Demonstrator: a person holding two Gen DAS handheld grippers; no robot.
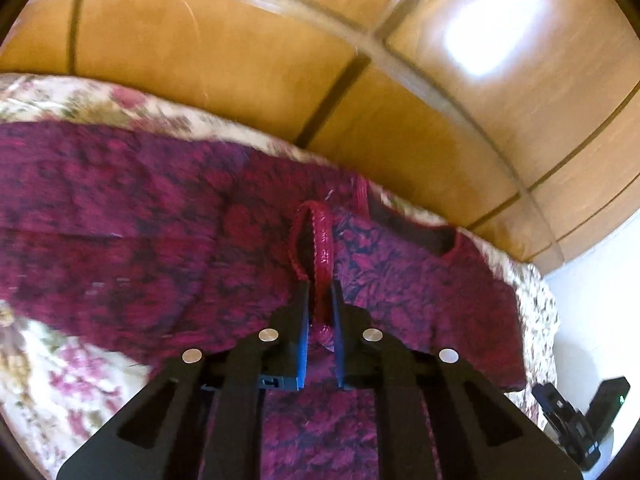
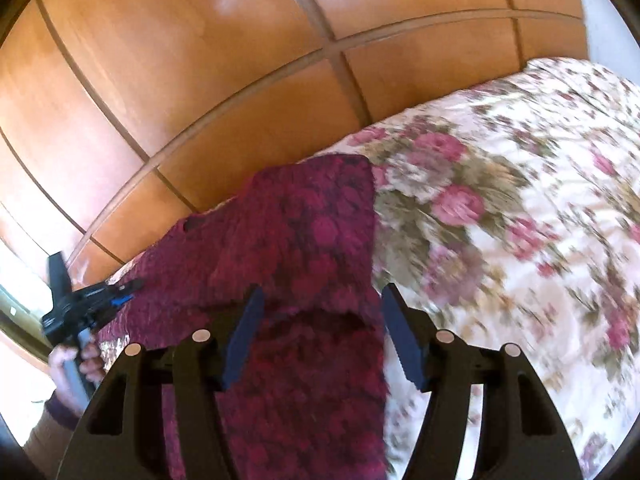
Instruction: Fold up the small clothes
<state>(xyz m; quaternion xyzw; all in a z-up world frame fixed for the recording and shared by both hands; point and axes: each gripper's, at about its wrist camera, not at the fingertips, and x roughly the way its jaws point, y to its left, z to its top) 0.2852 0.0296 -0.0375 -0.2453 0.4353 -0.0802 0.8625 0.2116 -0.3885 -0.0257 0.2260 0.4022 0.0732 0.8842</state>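
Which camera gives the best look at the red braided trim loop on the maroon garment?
The left wrist view: the red braided trim loop sits centre frame, pinched between the left claw's fingers against the maroon patterned garment. The right wrist view shows only garment fabric on the floral bedspread; no loop is visible.

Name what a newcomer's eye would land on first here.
The dark magenta patterned garment spread across the floral bedspread, with glossy wooden panels behind. Next, the left gripper pinching the garment's red trim loop, while the right gripper hangs open over the fabric.
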